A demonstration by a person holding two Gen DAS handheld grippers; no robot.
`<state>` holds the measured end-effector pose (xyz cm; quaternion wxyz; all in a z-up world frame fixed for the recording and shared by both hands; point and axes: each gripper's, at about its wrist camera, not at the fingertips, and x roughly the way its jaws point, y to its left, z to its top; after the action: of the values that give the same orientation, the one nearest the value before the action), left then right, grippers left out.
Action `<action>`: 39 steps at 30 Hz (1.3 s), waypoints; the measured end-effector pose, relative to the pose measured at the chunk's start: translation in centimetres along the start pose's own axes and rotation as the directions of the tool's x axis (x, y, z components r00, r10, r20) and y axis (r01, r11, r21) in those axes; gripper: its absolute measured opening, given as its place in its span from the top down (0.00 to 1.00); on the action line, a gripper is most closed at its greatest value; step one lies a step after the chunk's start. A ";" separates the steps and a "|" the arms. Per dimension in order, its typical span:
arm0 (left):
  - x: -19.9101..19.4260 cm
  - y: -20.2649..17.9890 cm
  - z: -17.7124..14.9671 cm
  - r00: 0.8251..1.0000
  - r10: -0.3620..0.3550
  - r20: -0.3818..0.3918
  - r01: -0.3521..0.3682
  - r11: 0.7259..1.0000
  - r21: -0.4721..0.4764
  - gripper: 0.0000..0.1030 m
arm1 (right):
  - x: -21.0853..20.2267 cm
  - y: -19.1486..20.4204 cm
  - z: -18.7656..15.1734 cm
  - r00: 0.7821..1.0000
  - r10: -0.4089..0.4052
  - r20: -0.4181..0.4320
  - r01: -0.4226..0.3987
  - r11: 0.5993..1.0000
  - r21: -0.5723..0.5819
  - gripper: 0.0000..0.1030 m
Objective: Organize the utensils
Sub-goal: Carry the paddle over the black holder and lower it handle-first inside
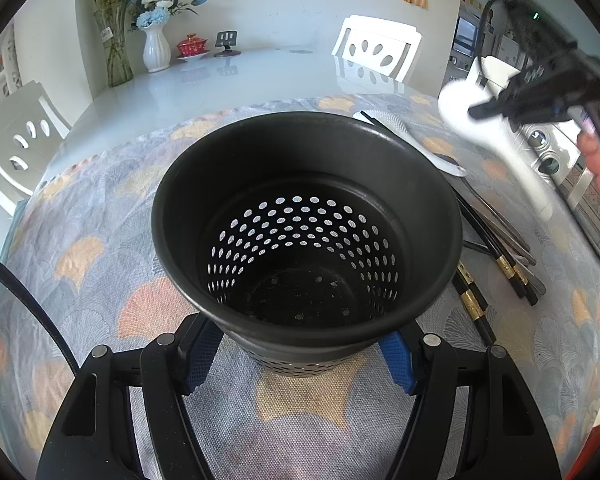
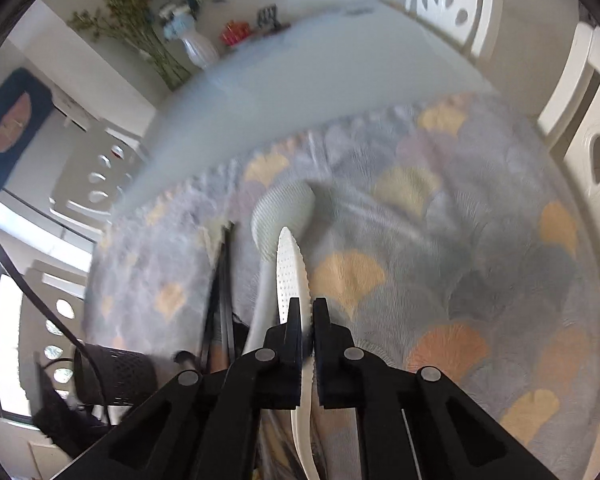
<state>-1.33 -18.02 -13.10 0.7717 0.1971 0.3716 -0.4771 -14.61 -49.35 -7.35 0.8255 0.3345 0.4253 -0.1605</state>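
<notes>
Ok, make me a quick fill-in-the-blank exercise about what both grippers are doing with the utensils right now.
1. The left gripper is clamped on the black perforated utensil holder, which inside is ____.
2. The right gripper is shut on a white ____.
3. A second white rice paddle lies on the ____-patterned tablecloth.
4. The black chopsticks lie ____ the holder.

Missing words: empty; rice paddle; fan; beside

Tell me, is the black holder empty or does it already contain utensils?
Empty. The left wrist view looks into the holder: only its perforated wall and bare bottom show. The chopsticks lie beside it.
</notes>
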 end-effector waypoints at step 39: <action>-0.1 -0.2 0.2 1.000 0.019 -0.008 -0.019 1.000 0.020 0.34 | 3.7 20.8 -1.0 0.882 0.451 0.135 -0.402 0.871 -0.283 0.96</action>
<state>-1.49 -18.22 -12.91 0.7726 0.2105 0.3682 -0.4725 -1.60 -33.54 -2.16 0.9135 0.2976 0.2733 0.0485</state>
